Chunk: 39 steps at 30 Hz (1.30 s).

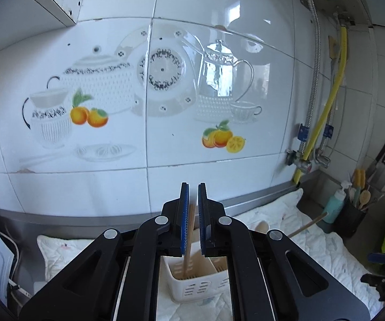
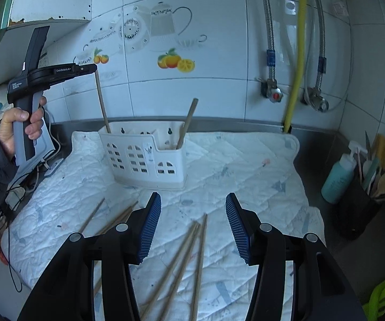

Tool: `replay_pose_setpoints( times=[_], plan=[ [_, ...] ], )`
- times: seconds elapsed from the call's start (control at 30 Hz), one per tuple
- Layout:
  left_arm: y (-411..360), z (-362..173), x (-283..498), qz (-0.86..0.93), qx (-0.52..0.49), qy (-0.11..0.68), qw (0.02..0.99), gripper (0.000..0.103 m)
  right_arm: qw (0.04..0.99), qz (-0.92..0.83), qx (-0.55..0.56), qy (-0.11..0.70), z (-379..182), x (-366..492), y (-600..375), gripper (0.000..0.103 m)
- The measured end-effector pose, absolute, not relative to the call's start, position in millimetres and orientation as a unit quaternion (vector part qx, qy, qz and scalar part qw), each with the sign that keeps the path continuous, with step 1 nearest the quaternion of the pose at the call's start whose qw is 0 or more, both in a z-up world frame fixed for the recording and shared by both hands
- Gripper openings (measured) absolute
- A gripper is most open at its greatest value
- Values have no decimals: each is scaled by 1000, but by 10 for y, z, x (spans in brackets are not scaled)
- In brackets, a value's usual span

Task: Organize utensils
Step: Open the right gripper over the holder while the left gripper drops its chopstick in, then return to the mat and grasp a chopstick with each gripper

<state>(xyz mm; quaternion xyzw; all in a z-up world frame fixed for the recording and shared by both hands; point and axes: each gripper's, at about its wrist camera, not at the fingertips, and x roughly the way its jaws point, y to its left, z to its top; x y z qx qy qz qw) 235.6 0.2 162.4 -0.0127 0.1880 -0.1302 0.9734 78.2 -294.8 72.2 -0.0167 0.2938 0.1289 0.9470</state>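
Loose chopsticks lie on the quilted counter cloth directly beneath the right claw, whose jaws stand apart and empty; their long axes run roughly along its pointing line, so it seems the nearer hand for them. Ahead stands the white caddy. Left of it, the left claw pinches one chopstick upright, tip inside the caddy's left compartment.
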Motion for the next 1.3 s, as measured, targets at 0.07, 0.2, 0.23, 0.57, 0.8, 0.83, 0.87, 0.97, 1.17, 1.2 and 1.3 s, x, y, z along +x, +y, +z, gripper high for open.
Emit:
replay_pose_setpoints(
  times=[0.07, 0.2, 0.23, 0.57, 0.8, 0.83, 0.87, 0.97, 1.17, 1.2, 1.3],
  plan=[
    [-3, 1615, 2335, -131, -9, 190, 973, 9, 946, 129, -11, 298, 665, 730, -2969, 49],
    [9, 1624, 2235, -127, -6, 194, 973, 10, 945, 118, -13, 305, 547, 604, -2980, 49],
    [23, 1628, 2191, -126, -7, 195, 973, 16, 944, 118, -10, 308, 506, 565, -2987, 49],
    [155, 1388, 1386, -133, 2, 223, 966, 26, 932, 109, 24, 345, 80, 165, -3061, 44],
    [158, 733, 767, -136, 4, 292, 947, 26, 931, 99, 40, 350, -86, -60, -3077, 39],
    [153, 622, 691, -131, 3, 303, 944, 26, 931, 100, 44, 349, -100, -86, -3079, 38],
    [154, 487, 598, -130, -3, 315, 940, 26, 931, 97, 45, 348, -114, -116, -3075, 38],
    [165, 160, 424, -132, -36, 352, 926, 26, 933, 89, 45, 346, -150, -180, -3072, 36],
    [77, -334, 230, -142, -84, 391, 905, 24, 928, 84, 53, 358, -303, -257, -3043, 34],
    [47, -390, 232, -144, -88, 395, 903, 24, 928, 83, 52, 360, -326, -262, -3037, 34],
    [-15, -522, 271, -137, -95, 402, 900, 24, 925, 82, 56, 366, -382, -277, -3040, 34]
  ],
)
